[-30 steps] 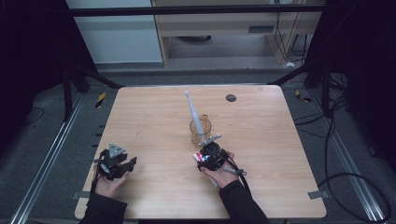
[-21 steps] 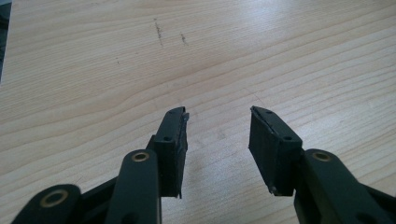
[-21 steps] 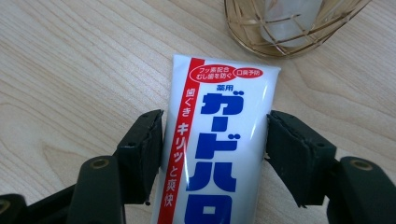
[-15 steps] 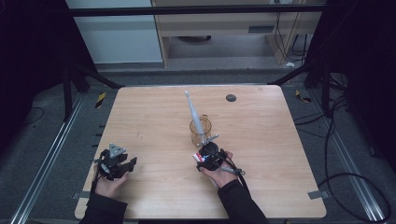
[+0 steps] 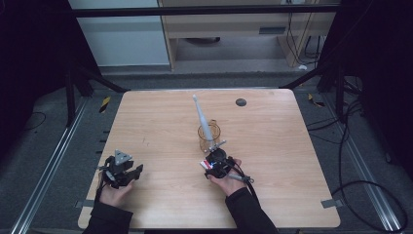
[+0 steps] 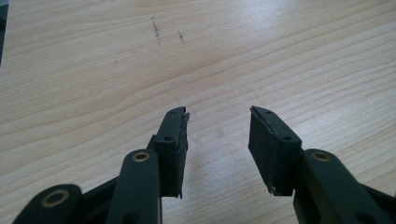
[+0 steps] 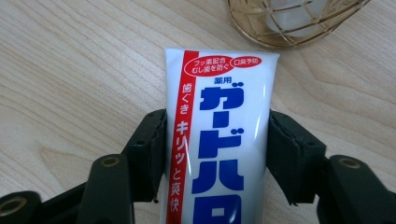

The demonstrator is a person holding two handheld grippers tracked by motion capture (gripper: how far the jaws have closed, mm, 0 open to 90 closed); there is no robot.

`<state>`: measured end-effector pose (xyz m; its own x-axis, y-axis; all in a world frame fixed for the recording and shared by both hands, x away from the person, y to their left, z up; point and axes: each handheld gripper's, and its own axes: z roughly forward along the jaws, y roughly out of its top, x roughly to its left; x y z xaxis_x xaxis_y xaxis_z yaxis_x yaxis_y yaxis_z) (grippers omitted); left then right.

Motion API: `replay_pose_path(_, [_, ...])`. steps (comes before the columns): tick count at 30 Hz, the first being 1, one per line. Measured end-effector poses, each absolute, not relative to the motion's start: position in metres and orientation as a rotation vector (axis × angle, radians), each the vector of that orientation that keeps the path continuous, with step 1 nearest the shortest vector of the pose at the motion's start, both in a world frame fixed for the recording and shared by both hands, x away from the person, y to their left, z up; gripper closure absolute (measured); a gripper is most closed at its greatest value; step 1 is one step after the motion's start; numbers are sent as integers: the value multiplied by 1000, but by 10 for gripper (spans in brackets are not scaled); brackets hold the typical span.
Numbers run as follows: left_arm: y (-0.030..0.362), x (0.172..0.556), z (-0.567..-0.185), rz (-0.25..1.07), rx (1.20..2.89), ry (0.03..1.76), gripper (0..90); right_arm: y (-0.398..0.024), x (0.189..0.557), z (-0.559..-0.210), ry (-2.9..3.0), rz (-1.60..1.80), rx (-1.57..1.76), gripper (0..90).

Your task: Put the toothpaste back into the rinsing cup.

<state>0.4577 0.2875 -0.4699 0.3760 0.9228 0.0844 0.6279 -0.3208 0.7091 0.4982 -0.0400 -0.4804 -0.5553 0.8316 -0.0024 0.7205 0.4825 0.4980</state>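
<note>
White toothpaste tube (image 7: 219, 135) lies flat on the wooden table (image 5: 292, 146), just short of the gold wire cup (image 5: 209, 136), its crimped end toward the cup; a grey-white toothbrush (image 5: 201, 114) stands tilted in that cup. Right gripper (image 7: 217, 154) has just been closing, tube between the jaws, pads meeting both edges, so it reads as gripped. Left gripper (image 6: 218, 140) rests well to the left of the cup, jaws apart over bare wood, nothing held. Judgement: squeeze across the width only lightly, so no paste is forced out; lift level before tipping toward the cup, clear of the brush. Label: blue katakana ガードハロ; red stripe 歯ぐき キリッと爽快; red ovals フッ素配合 むし歯を防ぐ, 口臭予防; small 薬用.
</note>
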Motion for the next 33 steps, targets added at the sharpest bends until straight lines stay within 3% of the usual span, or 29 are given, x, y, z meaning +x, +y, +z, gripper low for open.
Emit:
replay_pose_path(8, [287,458,-470,655,2058,1330,568,-43,496,-472,2496,668,1344,630])
replay_pose_path(12, [287,458,-470,656,2058,1330,568,-48,496,-469,2507,713,1360,674])
replay_pose_path(33, [286,458,-469,656,2055,1325,572,-85,470,-420,2330,1207,1248,689])
